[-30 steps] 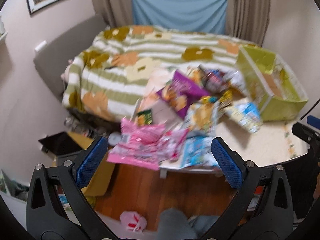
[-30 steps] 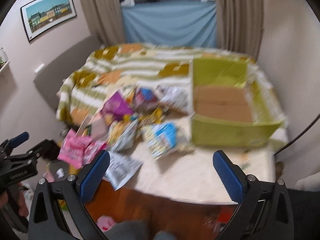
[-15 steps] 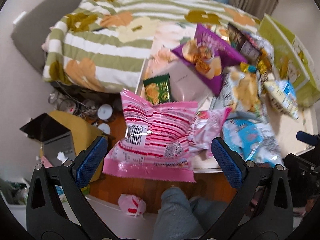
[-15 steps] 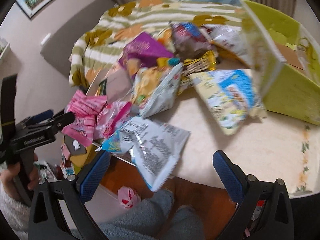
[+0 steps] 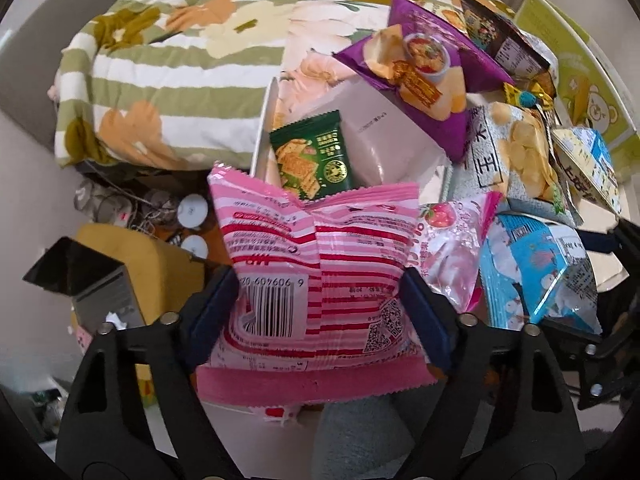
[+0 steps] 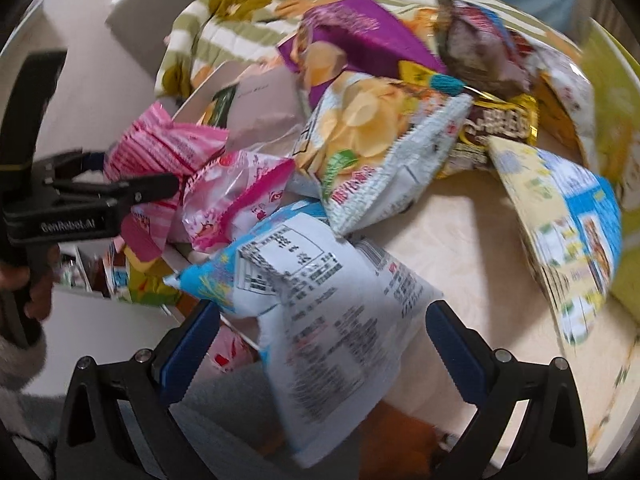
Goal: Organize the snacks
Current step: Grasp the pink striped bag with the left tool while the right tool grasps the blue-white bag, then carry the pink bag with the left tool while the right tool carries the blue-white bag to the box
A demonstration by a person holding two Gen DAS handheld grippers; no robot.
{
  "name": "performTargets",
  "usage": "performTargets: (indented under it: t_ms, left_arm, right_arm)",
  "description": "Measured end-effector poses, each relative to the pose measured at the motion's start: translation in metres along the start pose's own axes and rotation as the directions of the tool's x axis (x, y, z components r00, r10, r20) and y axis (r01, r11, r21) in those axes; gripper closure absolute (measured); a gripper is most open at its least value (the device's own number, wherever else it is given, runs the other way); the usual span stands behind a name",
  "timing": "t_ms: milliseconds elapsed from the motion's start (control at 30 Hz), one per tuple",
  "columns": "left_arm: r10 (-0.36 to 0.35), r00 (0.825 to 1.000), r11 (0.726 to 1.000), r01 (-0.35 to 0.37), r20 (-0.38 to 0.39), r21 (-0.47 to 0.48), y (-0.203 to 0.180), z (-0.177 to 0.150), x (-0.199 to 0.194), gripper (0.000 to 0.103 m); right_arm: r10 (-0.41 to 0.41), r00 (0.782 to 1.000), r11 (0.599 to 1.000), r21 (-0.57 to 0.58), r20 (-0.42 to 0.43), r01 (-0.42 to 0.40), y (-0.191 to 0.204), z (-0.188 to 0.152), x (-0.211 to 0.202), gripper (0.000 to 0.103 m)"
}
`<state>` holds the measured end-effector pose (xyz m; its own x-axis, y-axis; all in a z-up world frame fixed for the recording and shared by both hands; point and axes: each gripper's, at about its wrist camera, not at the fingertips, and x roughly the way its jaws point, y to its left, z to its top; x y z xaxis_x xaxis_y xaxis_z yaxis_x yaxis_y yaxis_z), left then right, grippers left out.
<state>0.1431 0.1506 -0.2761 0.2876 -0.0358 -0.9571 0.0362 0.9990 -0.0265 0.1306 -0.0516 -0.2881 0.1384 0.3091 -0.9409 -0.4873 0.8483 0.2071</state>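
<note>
A heap of snack bags lies on a round table [image 6: 472, 248]. In the left wrist view my left gripper [image 5: 320, 312] straddles a pink striped bag [image 5: 316, 276] hanging over the table's near edge; its pads touch both sides of the bag. The bag also shows in the right wrist view [image 6: 160, 148], with the left gripper [image 6: 132, 192] on it. My right gripper [image 6: 320, 344] is open around a white and blue bag [image 6: 320, 292] at the table edge, without touching it. A green box [image 5: 576, 76] stands at the far right.
Purple [image 5: 424, 64], yellow-chip [image 5: 516, 148], light pink [image 5: 452, 248] and blue [image 5: 540, 272] bags crowd the table. A small green packet [image 5: 312, 156] lies in a white tray [image 5: 260, 136]. A striped bed [image 5: 180, 40] is behind. A yellow stool [image 5: 160, 264] stands on the floor at left.
Both grippers moved down and forward to the table's near edge. The left one closed in around the pink striped bag; the right one came over the white and blue bag.
</note>
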Motion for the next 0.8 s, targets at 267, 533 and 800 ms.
performTargets:
  t_ms: [267, 533, 800]
  left_arm:
    - [-0.026, 1.0, 1.0, 0.026, -0.006, 0.016, -0.002, 0.002, 0.0, 0.034]
    - [-0.032, 0.999, 0.999, 0.032, 0.004, -0.008, 0.001, 0.0, -0.007, 0.036]
    - [-0.035, 0.999, 0.998, 0.037, 0.038, -0.043, 0.002, -0.003, -0.023, 0.036]
  right_arm:
    - [0.01, 0.999, 0.993, -0.121, -0.037, -0.015, 0.0, 0.013, 0.02, 0.0]
    - [0.06, 0.997, 0.991, -0.119, -0.042, -0.065, -0.004, 0.022, 0.034, 0.01]
    - [0.068, 0.997, 0.989, -0.128, -0.033, -0.072, -0.004, 0.011, 0.021, 0.04]
